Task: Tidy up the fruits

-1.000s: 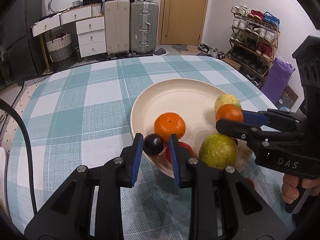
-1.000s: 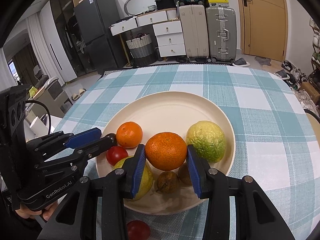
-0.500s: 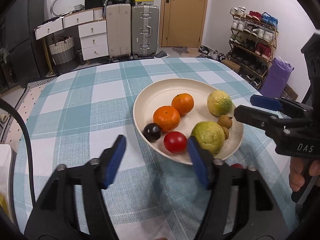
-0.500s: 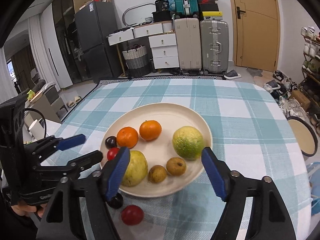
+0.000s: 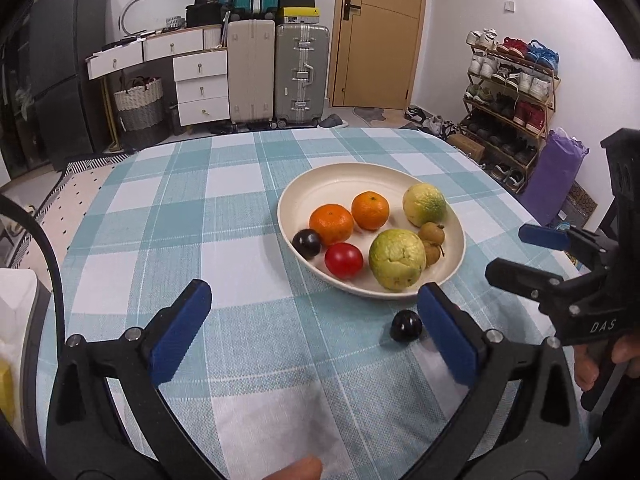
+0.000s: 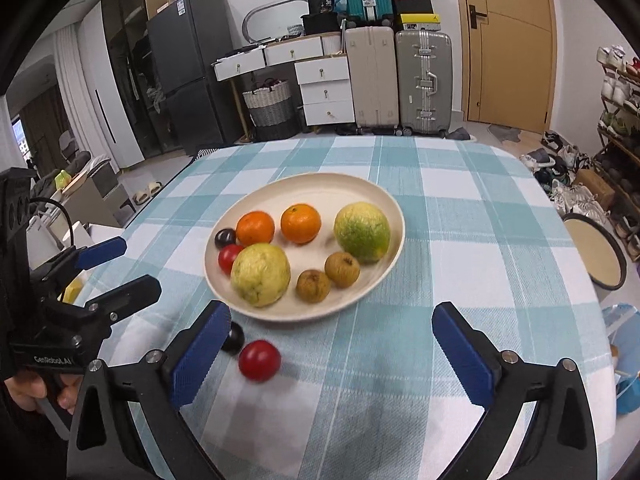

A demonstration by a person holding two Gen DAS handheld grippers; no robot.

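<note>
A cream plate (image 5: 340, 176) (image 6: 320, 186) on the checked table holds two oranges (image 5: 331, 224) (image 6: 300, 223), two green-yellow guavas (image 5: 397, 259) (image 6: 260, 274), a red tomato (image 5: 343, 260), a dark plum (image 5: 306, 243) and two brown fruits (image 6: 342, 269). On the cloth in front of the plate lie a dark plum (image 5: 406, 325) (image 6: 233, 337) and a red tomato (image 6: 259, 360). My left gripper (image 5: 312, 332) is open and empty, short of the plate. My right gripper (image 6: 332, 354) is open and empty, over the loose tomato.
The round table carries a teal and white checked cloth (image 5: 224, 216). Suitcases (image 5: 302, 72), drawers and a shoe rack (image 5: 508, 96) stand beyond it. A round stool (image 6: 596, 252) stands to the right of the table.
Both grippers let go of their fruit, the left a dark plum and the right an orange, opened wide and drew back from the plate.
</note>
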